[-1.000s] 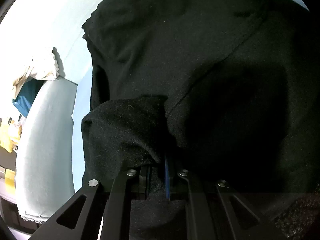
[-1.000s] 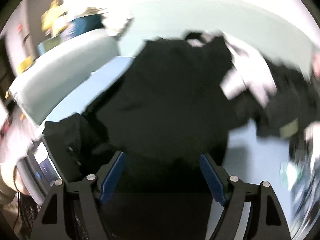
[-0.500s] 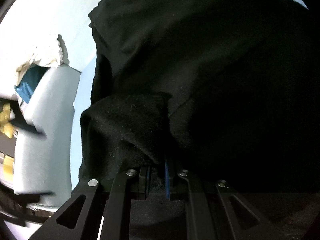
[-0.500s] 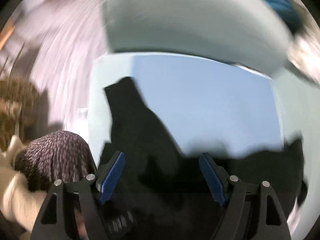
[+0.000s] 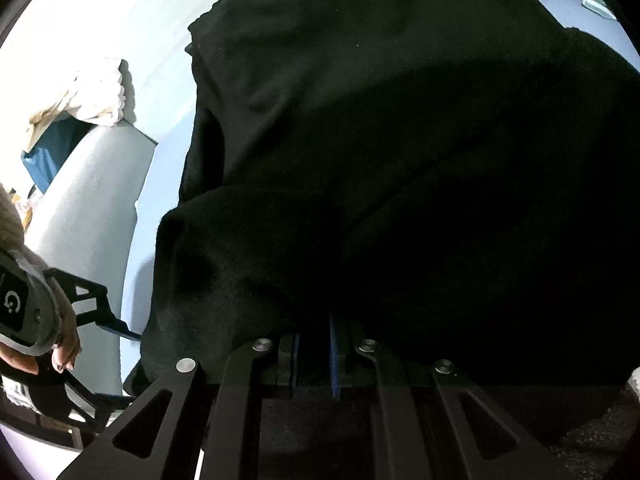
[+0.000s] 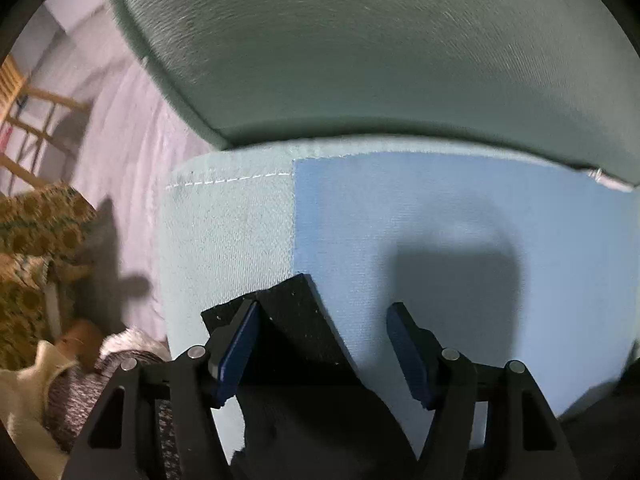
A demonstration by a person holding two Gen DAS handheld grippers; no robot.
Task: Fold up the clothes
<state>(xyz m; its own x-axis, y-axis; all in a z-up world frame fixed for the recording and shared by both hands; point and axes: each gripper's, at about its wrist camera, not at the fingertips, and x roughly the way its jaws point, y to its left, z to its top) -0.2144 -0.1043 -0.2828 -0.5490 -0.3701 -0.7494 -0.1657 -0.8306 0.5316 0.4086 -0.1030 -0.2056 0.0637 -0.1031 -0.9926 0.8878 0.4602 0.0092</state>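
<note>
Left fingers (image 5: 334, 354): pinched nearly together on a fold of the black garment (image 5: 380, 140).
Right fingers (image 6: 236, 350): apart and closing, pads not yet pressing; a black corner (image 6: 296, 320) lies between them.
Garment: spread over the light blue cushion (image 6: 440, 208).
Backrest (image 6: 360, 48): grey-green, behind the cushion.
Right gripper (image 5: 100, 316): at the left wrist view's left edge.

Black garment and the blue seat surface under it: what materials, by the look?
Black garment: soft matte knit, probably cotton or fleece; fuzzy nap with lint specks, limp folds. Blue seat surface: matte woven upholstery, likely; fine weave grain and a stitched seam.
</note>
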